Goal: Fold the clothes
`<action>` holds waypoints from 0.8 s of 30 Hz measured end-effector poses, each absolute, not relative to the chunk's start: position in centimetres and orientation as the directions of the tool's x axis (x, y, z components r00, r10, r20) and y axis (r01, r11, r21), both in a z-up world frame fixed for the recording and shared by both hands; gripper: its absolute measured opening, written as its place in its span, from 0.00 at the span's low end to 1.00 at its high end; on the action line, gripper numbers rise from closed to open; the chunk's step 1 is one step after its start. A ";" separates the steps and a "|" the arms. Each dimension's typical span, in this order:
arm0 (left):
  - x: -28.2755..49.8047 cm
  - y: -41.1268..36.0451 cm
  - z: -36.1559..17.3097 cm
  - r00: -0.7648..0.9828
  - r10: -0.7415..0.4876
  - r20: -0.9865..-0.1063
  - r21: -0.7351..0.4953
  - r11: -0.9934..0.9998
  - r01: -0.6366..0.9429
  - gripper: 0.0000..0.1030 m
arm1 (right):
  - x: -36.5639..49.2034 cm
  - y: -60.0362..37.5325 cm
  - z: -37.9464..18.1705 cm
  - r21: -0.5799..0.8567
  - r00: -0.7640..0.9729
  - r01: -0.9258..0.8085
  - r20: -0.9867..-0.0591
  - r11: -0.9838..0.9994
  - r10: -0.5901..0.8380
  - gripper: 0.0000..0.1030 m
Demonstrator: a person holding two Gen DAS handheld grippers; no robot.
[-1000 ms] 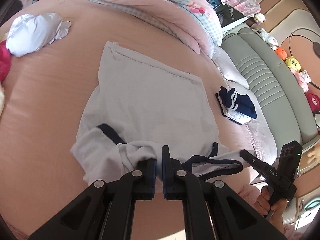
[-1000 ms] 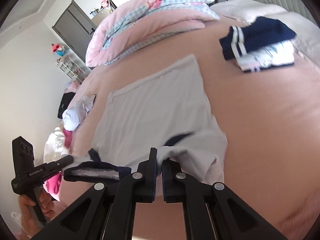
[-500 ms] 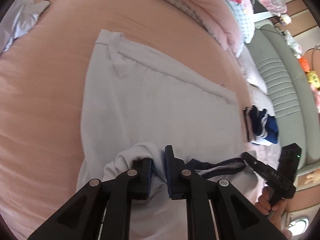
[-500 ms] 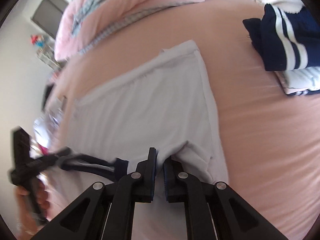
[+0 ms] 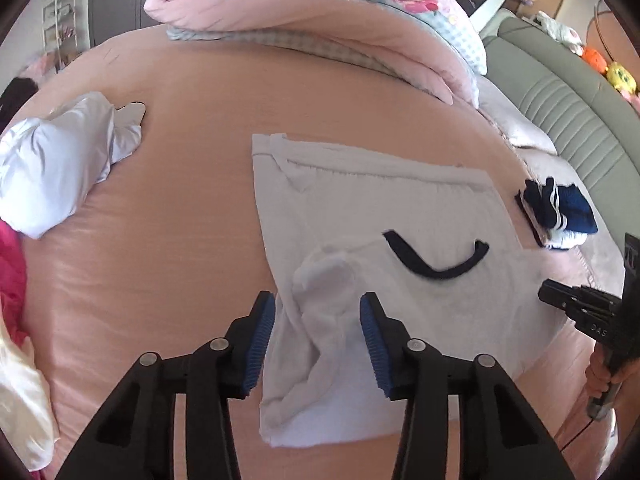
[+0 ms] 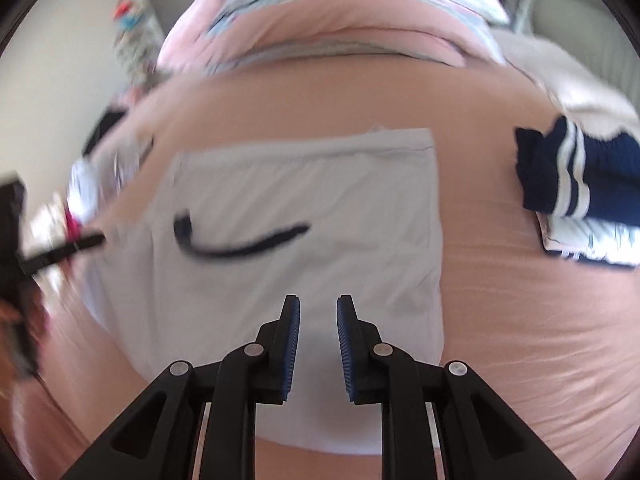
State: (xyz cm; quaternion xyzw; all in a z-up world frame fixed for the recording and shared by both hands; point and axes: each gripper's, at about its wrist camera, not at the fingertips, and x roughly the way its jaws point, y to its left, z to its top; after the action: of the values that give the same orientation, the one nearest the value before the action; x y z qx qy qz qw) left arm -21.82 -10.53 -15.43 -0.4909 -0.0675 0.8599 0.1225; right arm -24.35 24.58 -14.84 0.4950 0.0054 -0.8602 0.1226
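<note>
Pink-sheeted bed (image 5: 192,240) under both grippers — white shirt with navy trim (image 5: 400,216) spread flat just ahead of the fingers, folded navy-and-white stack (image 5: 560,216) further right, crumpled white garment (image 5: 60,160) far left, rolled pink quilt (image 5: 320,12) beyond — all lying on the sheet.

The white shirt (image 5: 384,216) is soft matt cloth with a dark ribbed collar (image 5: 436,264). The pink bedsheet (image 5: 180,200) is smooth cloth with a slight shine. The left gripper (image 5: 317,322) is matt black plastic with blue ribbed pads (image 5: 262,332). The quilt (image 5: 320,12) looks padded cloth.
</note>
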 end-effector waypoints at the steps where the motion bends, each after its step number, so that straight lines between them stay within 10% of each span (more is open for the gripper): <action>1: -21.2 -10.9 -16.1 -0.478 0.231 -0.847 -0.194 -0.973 -0.126 0.39 | -24.0 24.3 -15.7 0.065 -0.479 0.212 -0.863 -0.975 -0.162 0.18; 4: -19.5 -12.7 -17.9 -0.459 0.073 -0.885 -0.073 -0.997 -0.017 0.39 | -23.4 25.8 -16.9 -0.034 -0.514 0.110 -0.857 -0.993 -0.028 0.18; 11: -15.3 -16.9 -17.2 -0.536 0.417 -0.734 -0.491 -0.871 -0.006 0.41 | -18.4 34.5 -15.7 0.322 -0.593 -0.086 -0.777 -0.943 -0.212 0.29; 19: -15.9 -13.0 -19.7 -0.509 0.318 -0.800 -0.365 -0.931 -0.008 0.40 | -18.2 33.5 -18.2 0.350 -0.561 -0.039 -0.782 -0.936 -0.269 0.50; 24: -15.3 -13.9 -18.3 -0.527 0.325 -0.785 -0.389 -0.921 0.013 0.01 | -18.9 30.2 -17.3 0.304 -0.546 0.042 -0.791 -0.952 -0.277 0.16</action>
State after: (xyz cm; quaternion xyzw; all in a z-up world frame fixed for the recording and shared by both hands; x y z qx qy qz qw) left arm -15.32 -13.91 -18.31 -0.4776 -0.1768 0.8558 0.0910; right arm -18.92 30.20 -17.28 0.4677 -0.1256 -0.8701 0.0914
